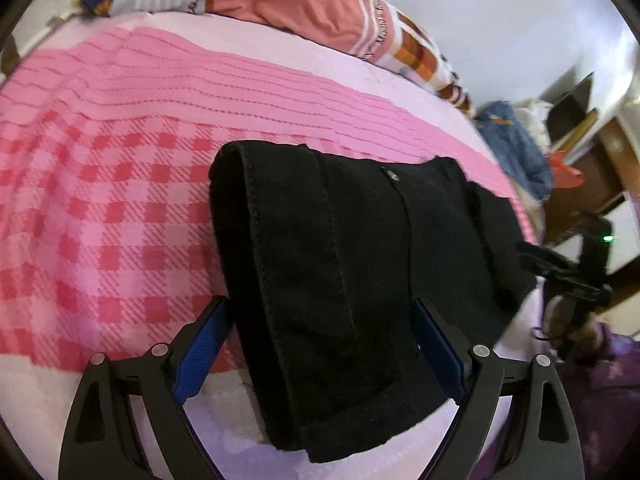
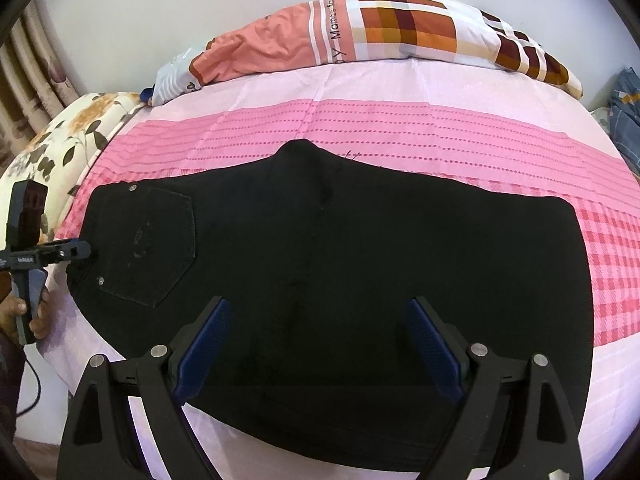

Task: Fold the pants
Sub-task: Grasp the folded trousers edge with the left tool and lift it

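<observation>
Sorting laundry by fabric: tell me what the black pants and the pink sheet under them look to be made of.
Black pants: likely denim, matte; heavy stitched seams, metal rivets and a patch pocket suggest jeans. Pink sheet: likely thin woven cotton or a blend, slight sheen; crease lines, printed checks and dotted stripes. Neither fibre is certain from looks alone.

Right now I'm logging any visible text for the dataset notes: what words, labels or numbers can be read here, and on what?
"Mama" then cut-off letters: on the white stripe of the orange pillow at the head of the bed.
Larger letters, maybe ending "Y": same pillow, lower stripe, partly hidden.
Small white label on the left tool: too small to read.
Black pants: rivets only, no readable text.
</observation>
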